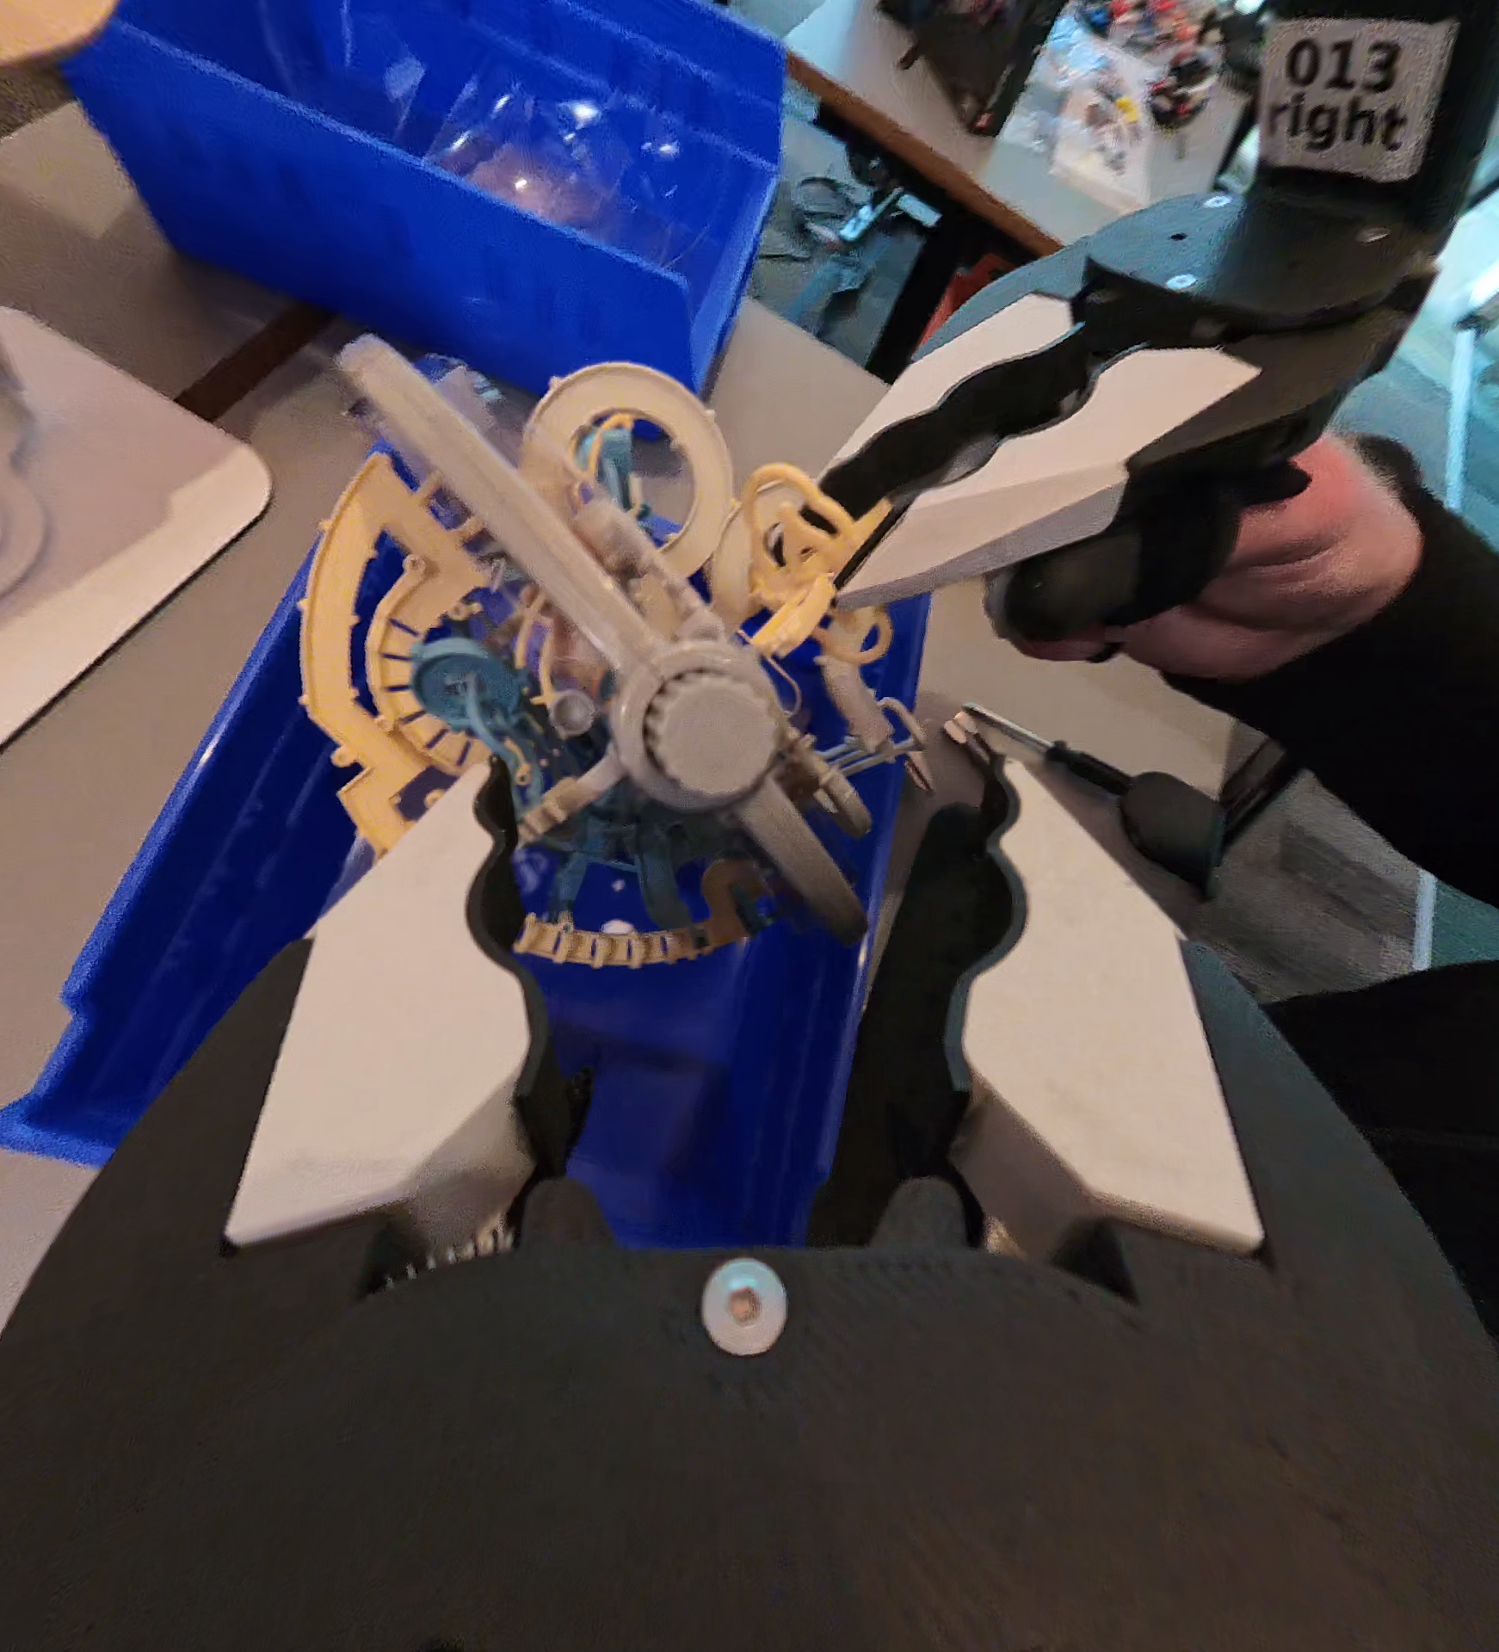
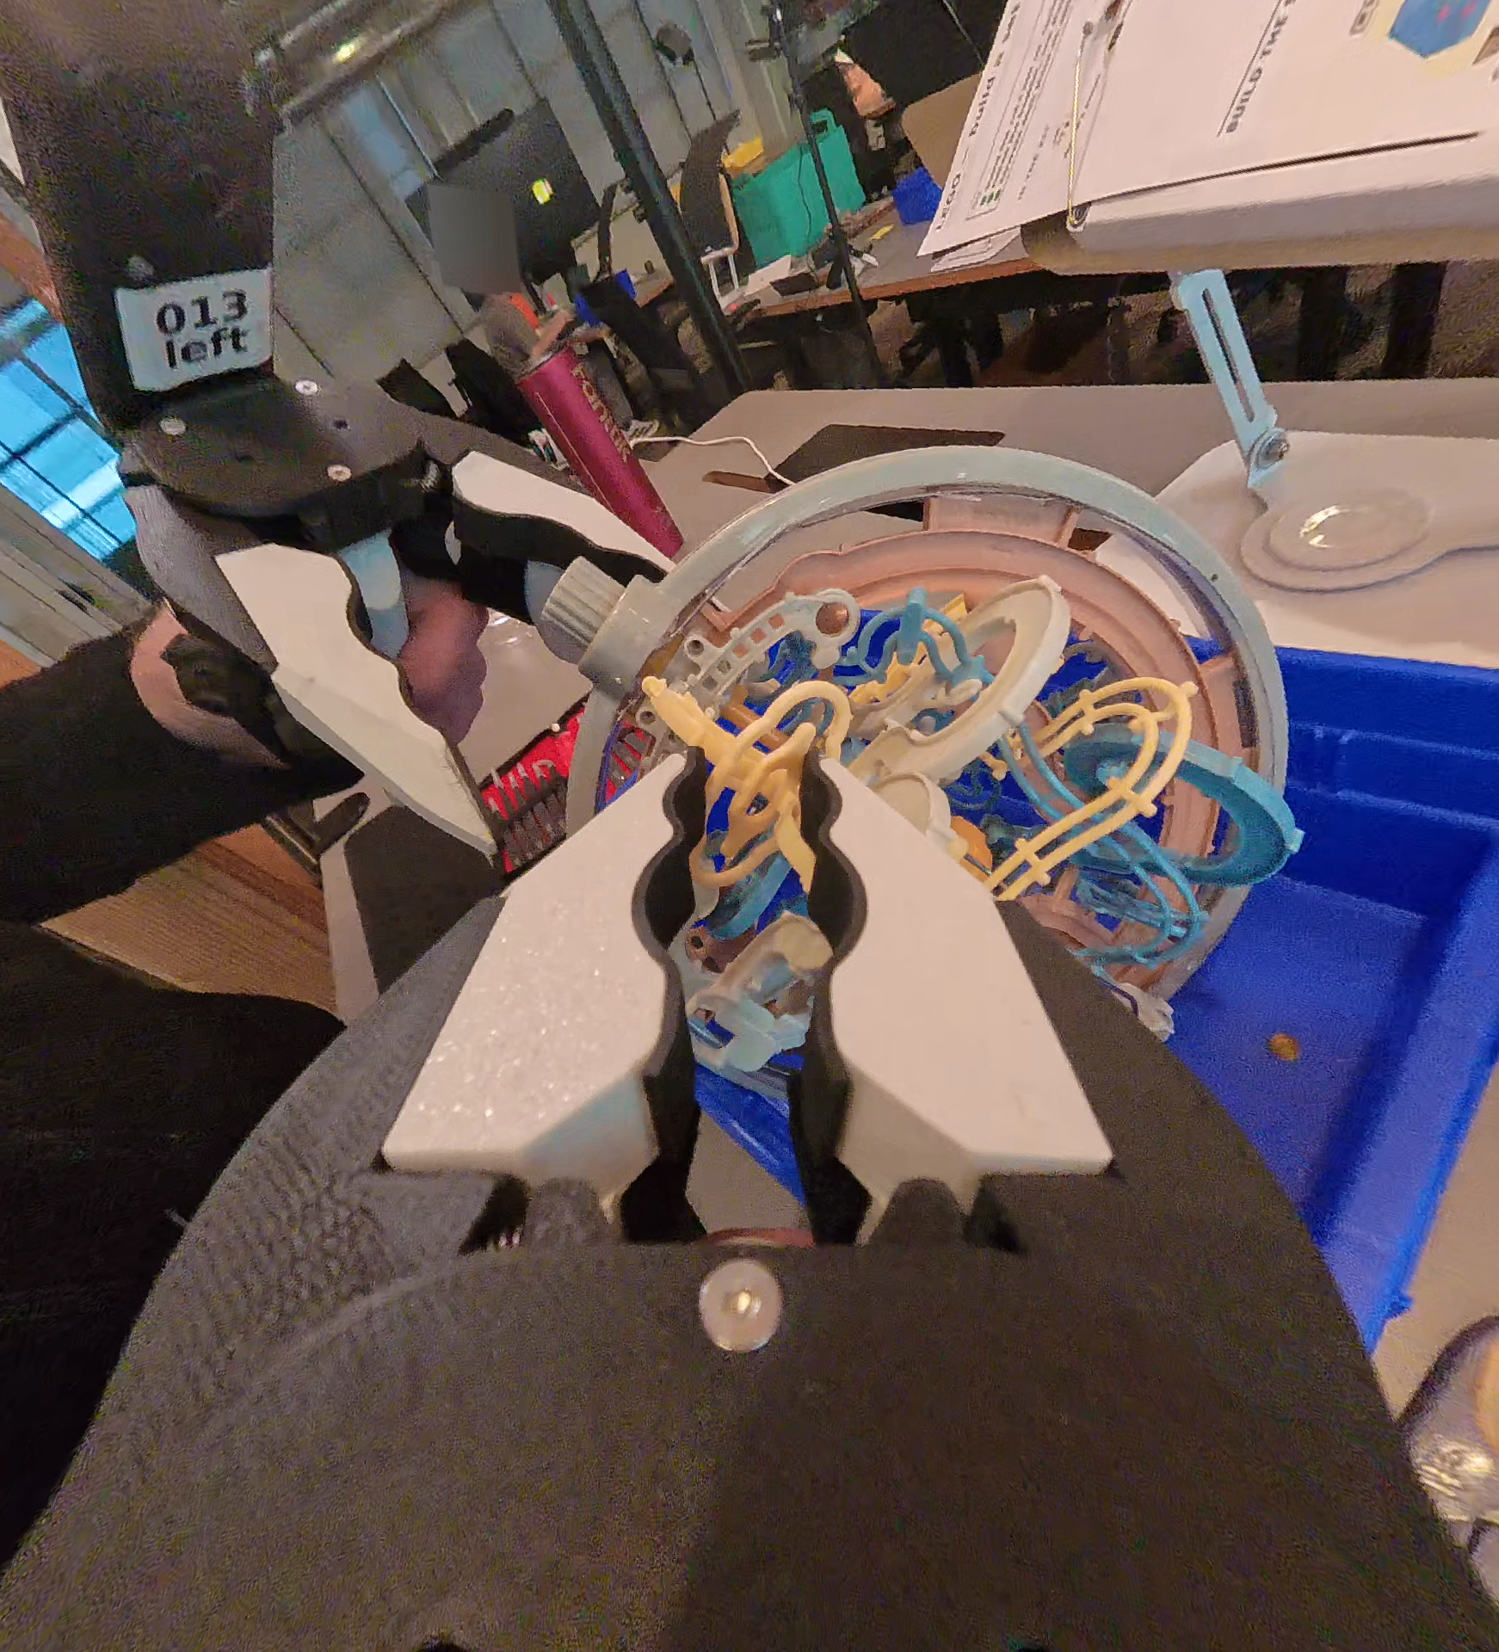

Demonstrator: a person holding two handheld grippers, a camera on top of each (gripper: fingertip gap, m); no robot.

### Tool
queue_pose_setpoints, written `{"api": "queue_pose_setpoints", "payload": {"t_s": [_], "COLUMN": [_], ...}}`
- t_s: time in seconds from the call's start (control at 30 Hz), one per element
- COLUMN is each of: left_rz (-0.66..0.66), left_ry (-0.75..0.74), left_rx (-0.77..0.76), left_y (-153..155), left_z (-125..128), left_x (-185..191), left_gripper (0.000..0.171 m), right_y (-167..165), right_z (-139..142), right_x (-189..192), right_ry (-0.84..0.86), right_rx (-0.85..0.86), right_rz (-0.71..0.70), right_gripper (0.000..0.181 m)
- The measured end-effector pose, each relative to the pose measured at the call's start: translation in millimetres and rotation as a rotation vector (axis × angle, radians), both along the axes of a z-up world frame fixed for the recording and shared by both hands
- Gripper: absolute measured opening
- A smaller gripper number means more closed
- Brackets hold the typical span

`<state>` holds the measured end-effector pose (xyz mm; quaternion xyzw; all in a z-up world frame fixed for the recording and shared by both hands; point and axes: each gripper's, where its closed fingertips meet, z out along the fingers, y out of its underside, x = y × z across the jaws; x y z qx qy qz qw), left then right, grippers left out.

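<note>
The right tool (image 2: 750, 760) pinches a yellow track (image 2: 764, 787) of the maze ball (image 2: 951, 715). The left tool (image 1: 710, 778) straddles its grey knob (image 1: 701, 724) wide, over a blue bin (image 1: 218, 894); only the left view shows a screwdriver (image 1: 1086, 778) nearby.

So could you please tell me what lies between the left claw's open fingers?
In the left wrist view, the left claw brackets the maze's grey knob.
</note>
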<state>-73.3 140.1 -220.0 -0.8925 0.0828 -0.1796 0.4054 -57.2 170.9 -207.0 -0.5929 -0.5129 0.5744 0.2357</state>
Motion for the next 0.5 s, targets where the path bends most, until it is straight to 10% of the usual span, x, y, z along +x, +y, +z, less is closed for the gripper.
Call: {"api": "queue_pose_setpoints", "payload": {"t_s": [0.47, 0.5], "left_rz": [0.087, 0.060], "left_ry": [0.047, 0.043], "left_rx": [-0.019, -0.008], "left_y": [16.2, 19.4], "left_z": [-5.3, -0.9], "left_x": [-32.4, -31.4], "left_gripper": [0.062, 0.037], "right_y": [-12.4, -15.3], "right_z": [-7.3, -6.9], "right_x": [-2.2, -2.8], "right_ry": [0.094, 0.105], "right_rx": [-0.320, -0.296], "right_rz": [-0.077, -0.061], "right_gripper": [0.019, 0.019]}}
